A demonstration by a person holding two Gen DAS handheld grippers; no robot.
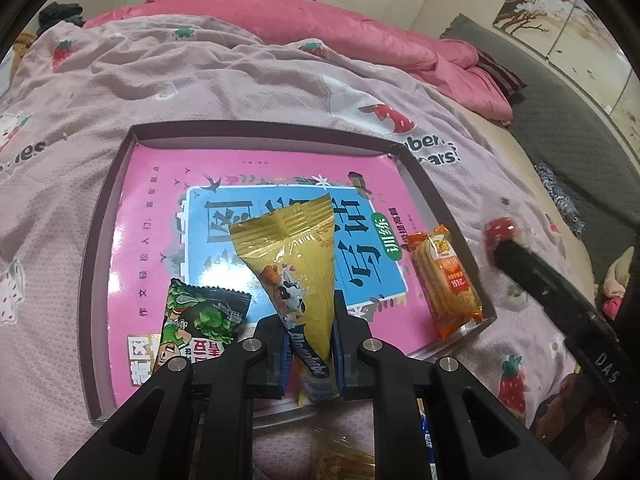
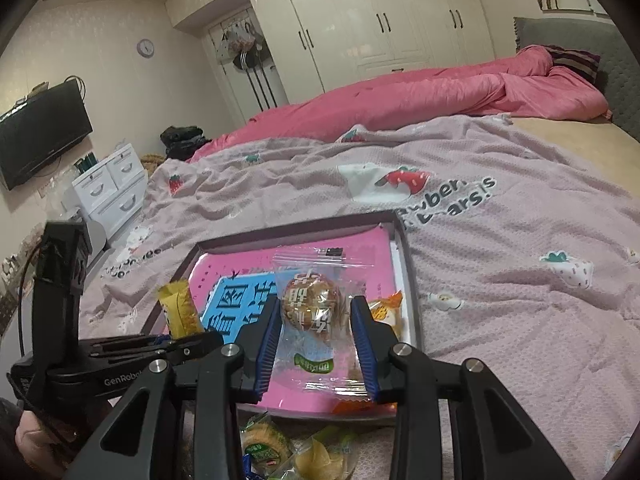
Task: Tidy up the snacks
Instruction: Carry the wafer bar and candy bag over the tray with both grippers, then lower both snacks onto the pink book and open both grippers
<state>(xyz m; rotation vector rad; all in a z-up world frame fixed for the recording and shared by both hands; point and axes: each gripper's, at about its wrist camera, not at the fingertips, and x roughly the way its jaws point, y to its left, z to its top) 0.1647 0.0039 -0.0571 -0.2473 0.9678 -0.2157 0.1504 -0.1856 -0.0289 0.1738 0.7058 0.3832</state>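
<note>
So we've got a shallow tray (image 1: 120,200) sitting flat on the bed (image 1: 100,92), lined with a pink book cover, and that's clearly where the snacks go. Going left to right in the left wrist view: a green pack (image 1: 196,320) lies at the near left corner of the tray, tucked against the edge, probably to leave the middle free. Next, our left gripper (image 1: 310,354) is pinching the yellow pack (image 1: 298,256) low down near its bottom end, pads tight on both sides, so the long body sticks forward over the tray, tilted a bit and not lying down yet. Holding it by the tail like that should let us lay it flat next to the green one. Further right, an orange biscuit pack (image 1: 446,280) lies along the tray's right wall, lined up with it, which looks deliberate. Over on the right, our right gripper (image 2: 316,344) is clamped on a clear pack (image 2: 314,312) with a round brown cake inside, fingers squeezing the wrapper on each side of the cake, held above the right half of the tray. More loose snacks (image 2: 280,448) sit on the bed just in front of the tray, so we reckon the sorting is only partway through.
</note>
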